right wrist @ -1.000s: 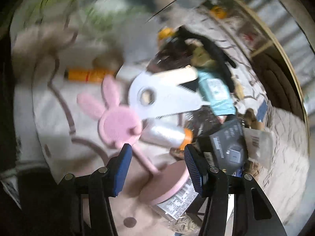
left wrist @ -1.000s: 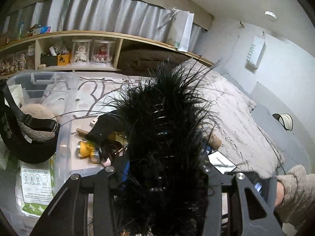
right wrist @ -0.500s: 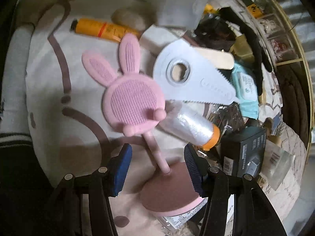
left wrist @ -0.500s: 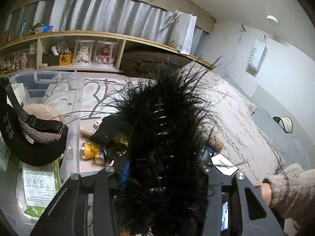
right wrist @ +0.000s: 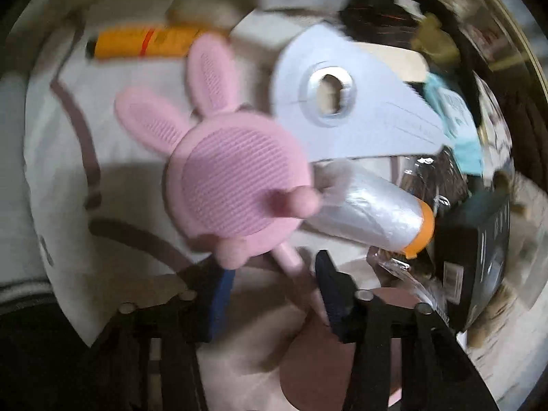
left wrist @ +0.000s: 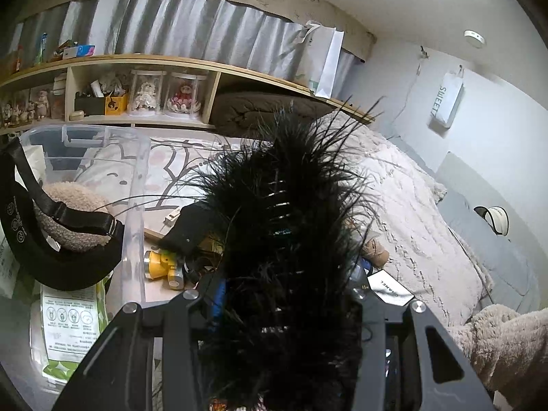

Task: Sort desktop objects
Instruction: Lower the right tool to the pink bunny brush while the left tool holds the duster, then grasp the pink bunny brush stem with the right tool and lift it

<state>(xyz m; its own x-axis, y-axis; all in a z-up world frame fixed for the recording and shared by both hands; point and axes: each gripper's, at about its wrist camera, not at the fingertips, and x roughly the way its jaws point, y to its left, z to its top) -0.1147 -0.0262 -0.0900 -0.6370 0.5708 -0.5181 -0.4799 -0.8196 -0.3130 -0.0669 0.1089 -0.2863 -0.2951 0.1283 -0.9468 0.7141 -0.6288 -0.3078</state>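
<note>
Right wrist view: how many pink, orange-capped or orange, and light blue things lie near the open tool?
Pink: 2, the rabbit brush and round base.
Orange: 2, the tube and capped bag roll.
Light blue: 1, the wipes pack.
Total: 5

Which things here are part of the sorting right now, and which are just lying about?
In play:
- black feathery item, clamped in the left gripper
- pink bunny brush, its stem between the open right gripper fingers
- clear storage bin

Lying about:
- orange tube
- plastic-wrap roll
- black box
- yellow toy
- shelf dolls
</note>
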